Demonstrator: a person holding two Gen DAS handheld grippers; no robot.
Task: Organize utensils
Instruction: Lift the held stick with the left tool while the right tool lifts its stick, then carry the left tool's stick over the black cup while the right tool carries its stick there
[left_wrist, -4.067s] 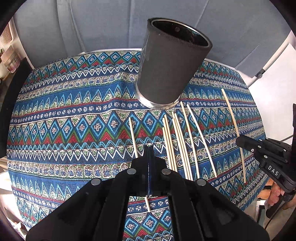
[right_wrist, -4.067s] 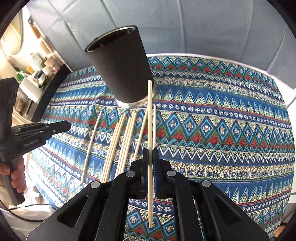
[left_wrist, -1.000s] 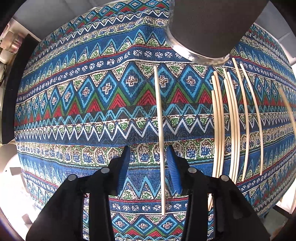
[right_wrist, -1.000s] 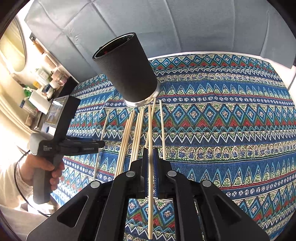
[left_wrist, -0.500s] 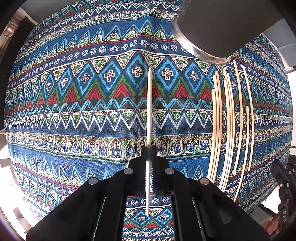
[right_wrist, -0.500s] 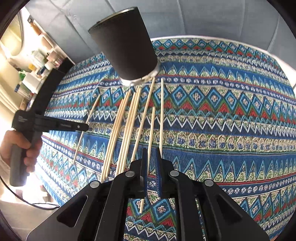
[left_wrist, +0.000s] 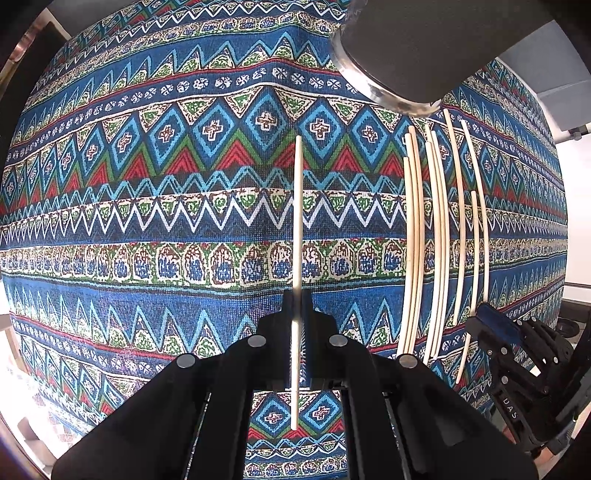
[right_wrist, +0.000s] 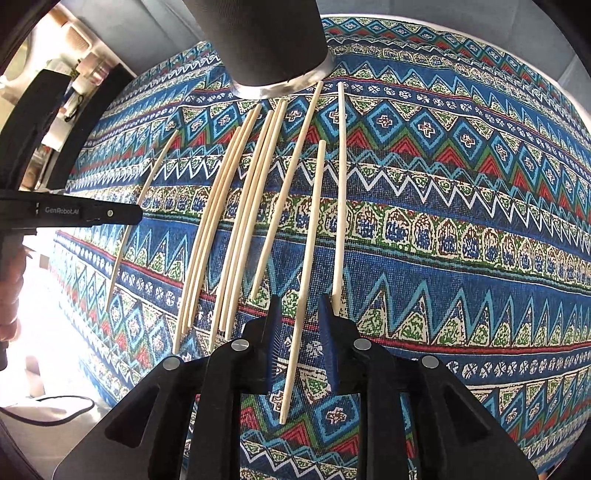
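My left gripper (left_wrist: 297, 295) is shut on a single pale chopstick (left_wrist: 298, 206) that runs straight ahead over the patterned cloth. Several more chopsticks (left_wrist: 437, 236) lie in a row to its right, below the dark cup (left_wrist: 424, 44). My right gripper (right_wrist: 301, 314) is open, its jaws standing either side of a chopstick (right_wrist: 308, 266) that lies on the cloth. Other chopsticks (right_wrist: 236, 221) fan out to its left, pointing at the dark cup (right_wrist: 266, 40). The right gripper shows at the left wrist view's lower right (left_wrist: 491, 325), and the left gripper at the right wrist view's left edge (right_wrist: 136, 214).
The blue patterned tablecloth (right_wrist: 461, 229) covers the table. A grey padded wall (right_wrist: 461, 11) stands behind it. Shelves with small items (right_wrist: 85, 66) are at the far left. The table's near edge drops off at the left (right_wrist: 55, 332).
My left gripper closed on the single chopstick and holds it. My right gripper lowered its chopstick beside the row, then opened and let it go.
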